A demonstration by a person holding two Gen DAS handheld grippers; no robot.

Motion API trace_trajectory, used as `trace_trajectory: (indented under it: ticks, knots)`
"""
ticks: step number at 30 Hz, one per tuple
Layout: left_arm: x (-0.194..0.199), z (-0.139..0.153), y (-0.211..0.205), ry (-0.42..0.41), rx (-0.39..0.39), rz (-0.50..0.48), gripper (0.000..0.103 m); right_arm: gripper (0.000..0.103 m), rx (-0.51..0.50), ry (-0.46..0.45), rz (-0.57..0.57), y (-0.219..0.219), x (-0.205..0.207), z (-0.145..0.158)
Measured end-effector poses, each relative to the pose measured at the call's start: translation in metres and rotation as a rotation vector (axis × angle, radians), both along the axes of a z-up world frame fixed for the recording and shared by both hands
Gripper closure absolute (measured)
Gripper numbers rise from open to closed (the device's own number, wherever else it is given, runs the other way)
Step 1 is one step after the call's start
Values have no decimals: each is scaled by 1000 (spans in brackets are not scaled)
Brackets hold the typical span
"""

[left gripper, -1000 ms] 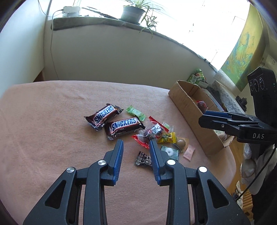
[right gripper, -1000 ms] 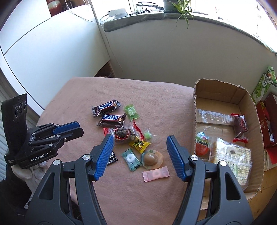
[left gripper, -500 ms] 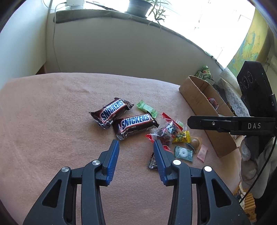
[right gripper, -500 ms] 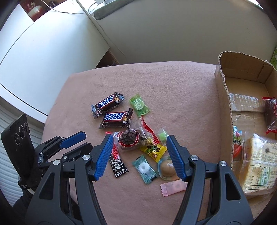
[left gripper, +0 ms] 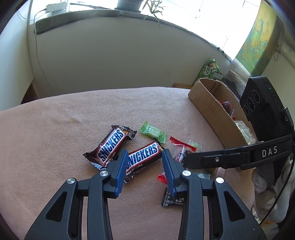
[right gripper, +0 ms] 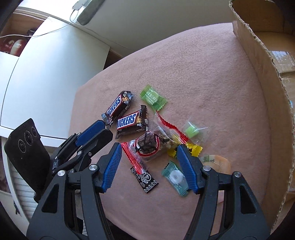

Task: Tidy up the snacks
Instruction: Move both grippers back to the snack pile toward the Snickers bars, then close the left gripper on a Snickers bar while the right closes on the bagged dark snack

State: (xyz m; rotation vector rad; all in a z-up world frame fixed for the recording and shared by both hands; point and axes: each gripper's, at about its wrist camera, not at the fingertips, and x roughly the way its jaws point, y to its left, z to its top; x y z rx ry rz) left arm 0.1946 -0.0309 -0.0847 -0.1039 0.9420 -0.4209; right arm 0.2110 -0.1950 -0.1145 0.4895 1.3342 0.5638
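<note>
Left claw, jaws parted, straddles the nearer brown glossy-wrapped Snickers bar on the pink cloth-covered desk. Right claw hovers open above a clear red-edged candy packet. Light, firm, slippery; grip across its middle.

"SNICKERS" – 2 chocolate bars | "DAS" – right hand-held gripper

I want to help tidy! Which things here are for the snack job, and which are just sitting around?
For the job: two chocolate bars, green candy, clear-wrapped sweet, black packet, cardboard box.

Just around: potted plant, wall picture, green carton.
</note>
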Motion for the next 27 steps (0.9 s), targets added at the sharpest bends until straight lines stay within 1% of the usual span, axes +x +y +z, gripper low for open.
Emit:
trace_trajectory:
  ticks: [3,7,9,12,14,16,17,20,23,27]
  knots:
    - [8,-5,-5,23,12,-35,67,37,7,9,-16,1,3,-2]
    - [15,-10,-5,40,28,-39,67,37,-8,8,-25,2,9,-3]
    - [17,-13,-7,42,51,-50,67,37,-23,4,-21,5,11,-3]
    - [16,-15,-12,43,94,-74,66,41,-52,-6,-6,10,14,-4]
    - [16,-15,-12,46,96,-84,66,44,-71,-16,6,12,15,-4]
    - [15,-14,-15,40,115,-100,67,51,-99,-29,20,17,14,-3]
    - [13,-14,-17,35,129,-111,67,52,-110,-35,29,19,15,-5]
    - [13,-15,-24,31,152,-137,66,53,-127,-46,45,22,15,-3]
    - [12,-15,-32,36,168,-161,66,53,-171,-69,62,28,14,1]
    - [17,-19,-50,24,244,-199,66,53,-200,-78,76,33,15,3]
